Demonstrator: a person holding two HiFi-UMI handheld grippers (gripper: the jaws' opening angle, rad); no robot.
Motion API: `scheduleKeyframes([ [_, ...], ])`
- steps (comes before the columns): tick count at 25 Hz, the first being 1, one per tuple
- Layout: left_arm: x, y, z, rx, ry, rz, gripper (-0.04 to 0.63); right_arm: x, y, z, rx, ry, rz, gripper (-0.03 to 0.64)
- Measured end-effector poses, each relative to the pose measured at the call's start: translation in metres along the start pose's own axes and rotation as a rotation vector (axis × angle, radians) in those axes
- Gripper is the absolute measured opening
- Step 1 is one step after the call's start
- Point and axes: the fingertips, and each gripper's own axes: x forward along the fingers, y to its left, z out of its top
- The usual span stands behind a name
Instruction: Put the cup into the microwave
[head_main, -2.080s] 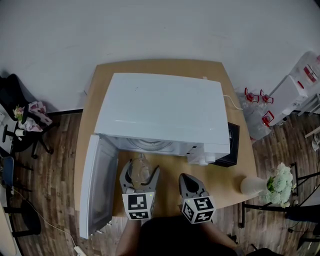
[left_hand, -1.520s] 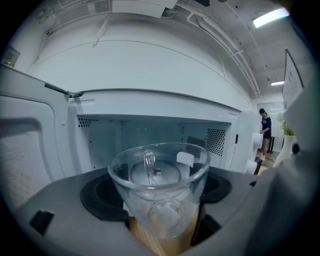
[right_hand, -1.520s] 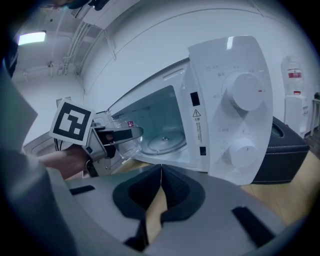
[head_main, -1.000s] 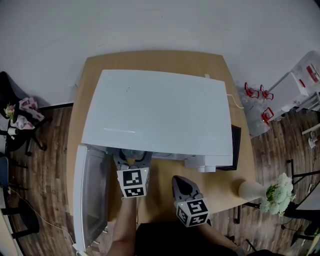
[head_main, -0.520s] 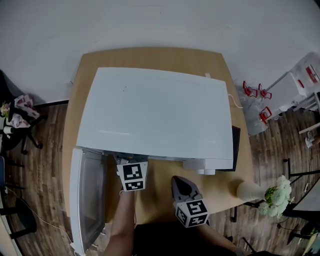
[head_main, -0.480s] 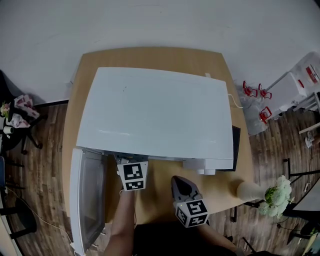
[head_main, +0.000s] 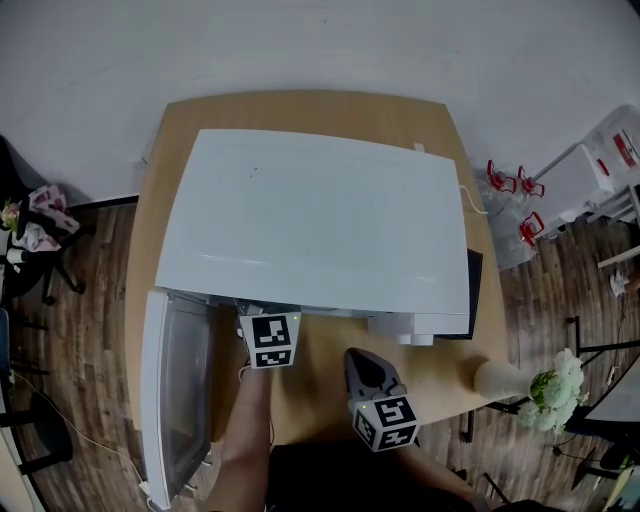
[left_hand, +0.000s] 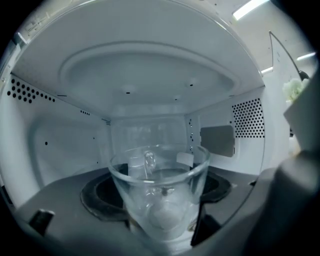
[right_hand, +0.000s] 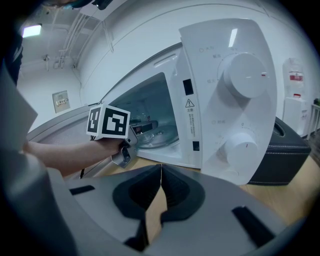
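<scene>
Glass cup, clamped upright by the left gripper, is at lower centre inside the microwave cavity, ready for set-down; the right gripper, jaws together and empty, waits outside at lower right.

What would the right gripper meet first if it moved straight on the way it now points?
Probably the microwave: the right gripper, jaws shut and empty, points at its lower front beside the open cavity. Depth is unclear.
</scene>
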Motion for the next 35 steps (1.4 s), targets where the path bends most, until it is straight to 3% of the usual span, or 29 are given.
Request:
scheduleKeyframes([
  [12,0.003,-0.002,-0.003,-0.004,0.018,0.001,0.400,-0.007,0.000,-0.002,0.000,-0.011,-0.001,-0.006],
  [24,-0.013,0.002,-0.001,-0.072,0.013,0.028,0.423,-0.017,0.003,-0.001,0.015,-0.043,-0.006,-0.006],
  [29,-0.025,-0.002,-0.008,-0.093,0.037,0.012,0.431,-0.022,0.010,-0.003,0.017,-0.056,-0.001,-0.006],
  [35,-0.043,-0.010,-0.011,-0.170,0.039,-0.026,0.431,-0.030,0.016,-0.005,0.017,-0.072,-0.005,-0.006],
])
